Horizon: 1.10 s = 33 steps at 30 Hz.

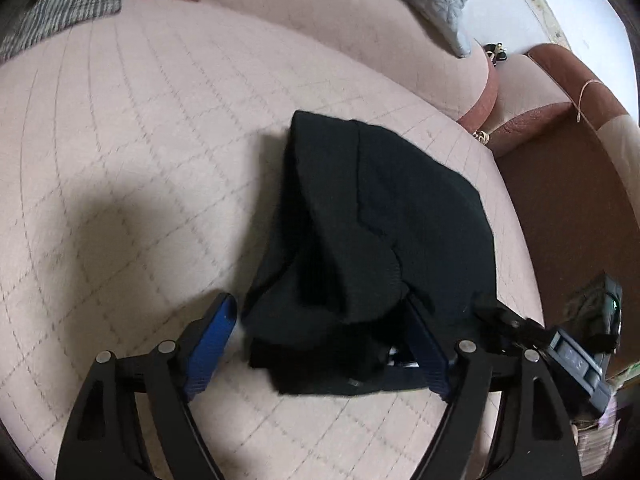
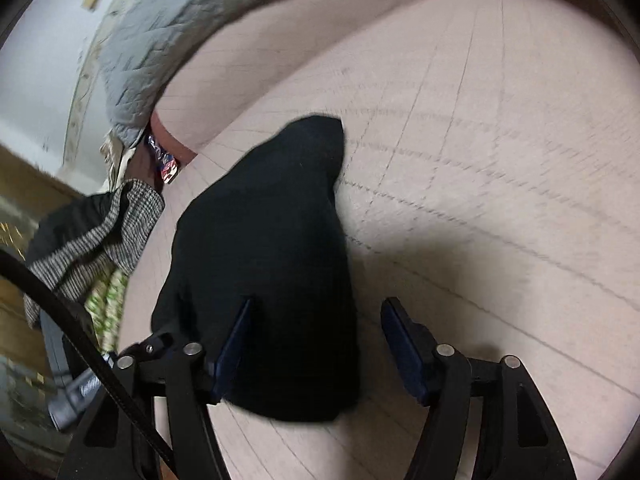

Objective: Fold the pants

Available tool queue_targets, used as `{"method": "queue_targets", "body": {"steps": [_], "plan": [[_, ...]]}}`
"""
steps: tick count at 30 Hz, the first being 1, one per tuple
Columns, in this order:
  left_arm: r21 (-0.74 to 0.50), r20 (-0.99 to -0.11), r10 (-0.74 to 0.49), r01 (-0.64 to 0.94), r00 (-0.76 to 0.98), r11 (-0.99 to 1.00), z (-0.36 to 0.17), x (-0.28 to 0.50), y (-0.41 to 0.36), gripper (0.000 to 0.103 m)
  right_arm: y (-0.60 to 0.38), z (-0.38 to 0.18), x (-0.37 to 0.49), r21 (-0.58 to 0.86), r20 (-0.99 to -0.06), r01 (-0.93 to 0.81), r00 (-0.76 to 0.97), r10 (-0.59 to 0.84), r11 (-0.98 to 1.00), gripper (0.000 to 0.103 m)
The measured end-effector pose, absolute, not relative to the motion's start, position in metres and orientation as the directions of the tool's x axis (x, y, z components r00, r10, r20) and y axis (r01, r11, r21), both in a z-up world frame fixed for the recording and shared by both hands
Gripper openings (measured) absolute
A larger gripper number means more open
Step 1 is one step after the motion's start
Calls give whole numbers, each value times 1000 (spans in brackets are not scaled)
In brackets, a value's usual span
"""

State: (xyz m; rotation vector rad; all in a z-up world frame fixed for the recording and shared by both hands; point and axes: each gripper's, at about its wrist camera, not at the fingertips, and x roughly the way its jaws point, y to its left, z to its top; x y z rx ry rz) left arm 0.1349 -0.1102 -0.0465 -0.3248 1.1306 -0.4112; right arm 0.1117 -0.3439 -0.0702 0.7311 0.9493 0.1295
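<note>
A broad, pale pink quilted sofa seat carries the black knit pants, already doubled into a thick bundle at the centre of the left view, its near edge running toward 6 o'clock. The left gripper stands wide apart around that near edge, clamping nothing, and the right gripper is likewise spread, one finger over the cloth at 7 o'clock. To finish well, I judge both should press the layers flat and square the edges.

Folded pants lie on the sofa seat, backrest behind.
</note>
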Motion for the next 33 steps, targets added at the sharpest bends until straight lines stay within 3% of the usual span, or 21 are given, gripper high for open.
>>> {"method": "queue_targets", "body": {"steps": [1,4,7,9,12,17,25,27,28,29,33], "plan": [[-449,-803,-474,157,362,880,-45,134,-115,81,-342,-71,115,644,-680,195,588,438,739,45],[-442,-808,-464,149,364,885,-44,129,-124,81,-343,-59,113,657,-661,147,585,471,739,31],[-427,-816,-458,168,353,889,-43,123,-131,81,-344,-45,107,620,-676,124,586,447,774,29],[-431,-819,-459,159,345,888,-43,121,-129,81,-343,-42,106,567,-713,142,578,397,811,30],[-484,-796,-508,159,330,861,-39,115,-119,81,-343,-48,105,501,-763,172,550,340,848,42],[-519,-757,-552,192,350,833,-28,133,-110,82,-361,-35,108,528,-722,184,612,324,829,59],[-610,-724,-629,163,281,775,-55,199,-136,83,-375,-58,186,634,-689,187,578,438,751,60],[-607,-730,-621,146,285,781,-54,204,-141,77,-372,-67,199,660,-684,199,557,471,725,39],[-614,-726,-628,145,280,776,-51,204,-143,62,-370,-70,202,669,-684,206,547,483,714,29],[-616,-727,-631,149,269,773,-49,203,-143,58,-367,-67,203,669,-681,197,549,485,717,22],[-608,-725,-628,164,285,777,-41,204,-142,56,-361,-40,201,642,-668,123,574,473,757,19]]}}
